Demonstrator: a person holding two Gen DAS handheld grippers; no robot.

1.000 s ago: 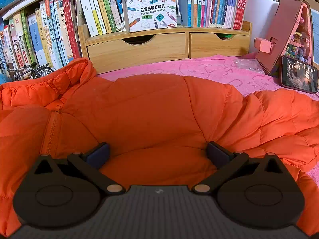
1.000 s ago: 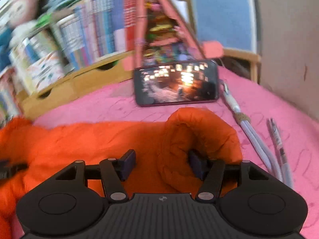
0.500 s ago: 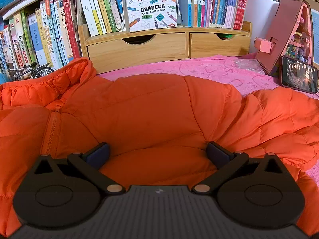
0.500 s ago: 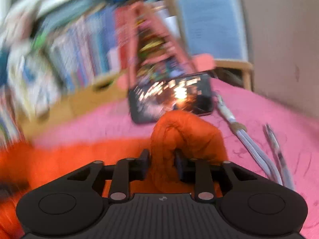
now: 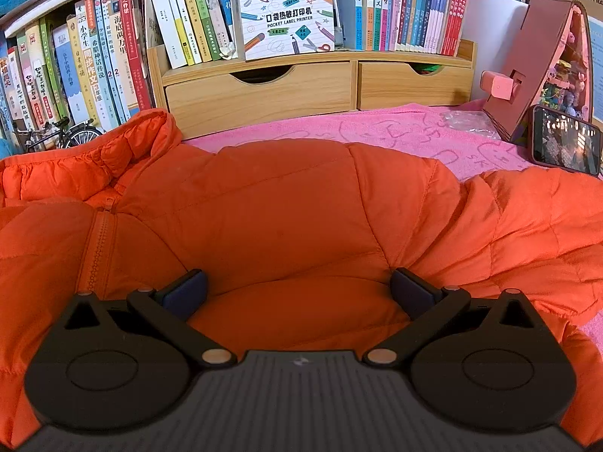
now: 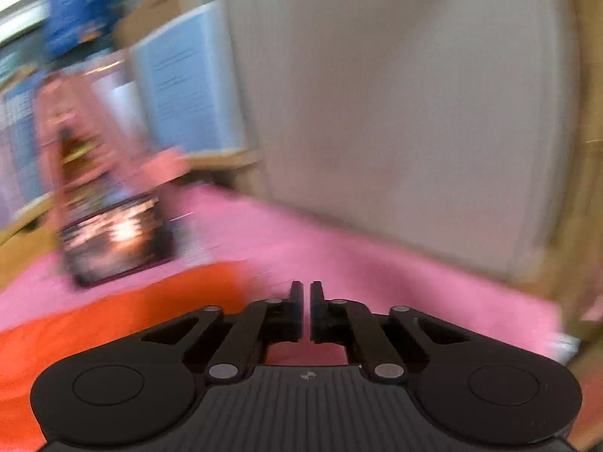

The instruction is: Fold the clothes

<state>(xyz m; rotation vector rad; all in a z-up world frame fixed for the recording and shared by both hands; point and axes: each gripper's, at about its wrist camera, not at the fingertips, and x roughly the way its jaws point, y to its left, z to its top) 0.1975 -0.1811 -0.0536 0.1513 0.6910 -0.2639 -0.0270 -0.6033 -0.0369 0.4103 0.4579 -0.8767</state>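
Our right gripper point(image 6: 306, 309) has swung off the sleeve it straddled a second ago; its jaws have just been closing and now meet on nothing. Our left gripper point(image 5: 297, 292) gapes wide over the orange jacket point(image 5: 286, 207), spread across mid-frame on the pink cloth point(image 5: 377, 128). We judge folding barely begun.

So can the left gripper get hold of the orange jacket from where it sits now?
Probably yes: the left gripper has its jaws open with a puffy fold of the orange jacket between them and nothing in the way.
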